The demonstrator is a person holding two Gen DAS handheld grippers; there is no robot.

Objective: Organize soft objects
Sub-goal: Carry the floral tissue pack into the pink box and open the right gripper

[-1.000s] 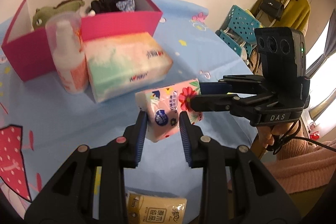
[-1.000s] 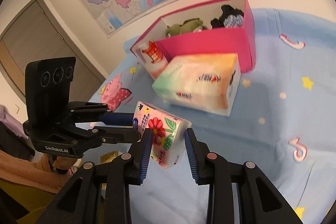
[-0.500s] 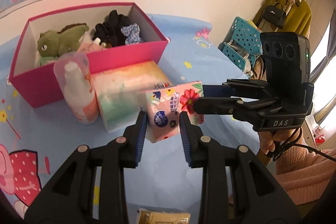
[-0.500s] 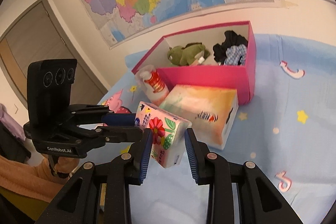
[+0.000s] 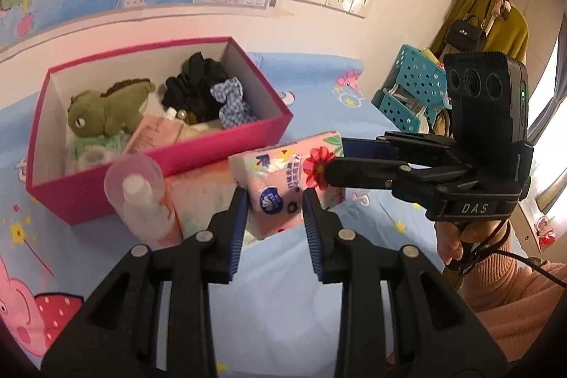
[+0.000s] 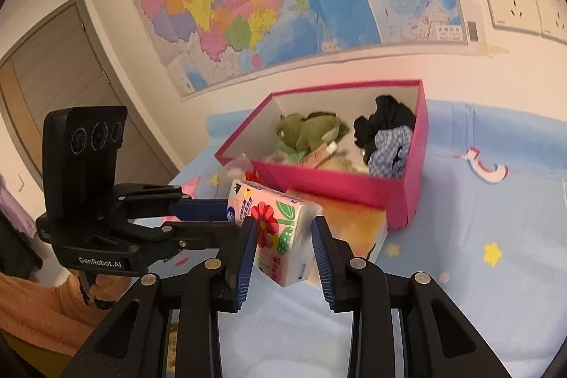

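Pink floral tissue pack (image 5: 290,183) was clamped from 2 sides: left gripper (image 5: 273,211) clenched on its near end, right gripper (image 5: 335,153) clenched on the flower-print end. In the right wrist view the same pack (image 6: 280,236) sat between the right gripper (image 6: 283,236) pads, with the left gripper (image 6: 226,216) coming in from its left. Pack hung clear of the blue sheet (image 5: 283,289), just short of the magenta box (image 5: 159,162), which lay ahead of both grippers and slightly left of the left one.

Box already held a green plush (image 5: 106,108), dark fabric (image 5: 195,84) and a checked scrunchie (image 5: 232,101). A bigger tissue pack (image 6: 354,229) and a capped bottle (image 5: 141,201) stood against the box's near wall, directly under the carry path.

Risks, my read:
- soft pack deforms, so if the 2 grippers drift apart or twist it could slip out or tear
- too low a pass clips the bottle or the box rim
- free floor inside looked tight, so the pack may land on the plush and tip out
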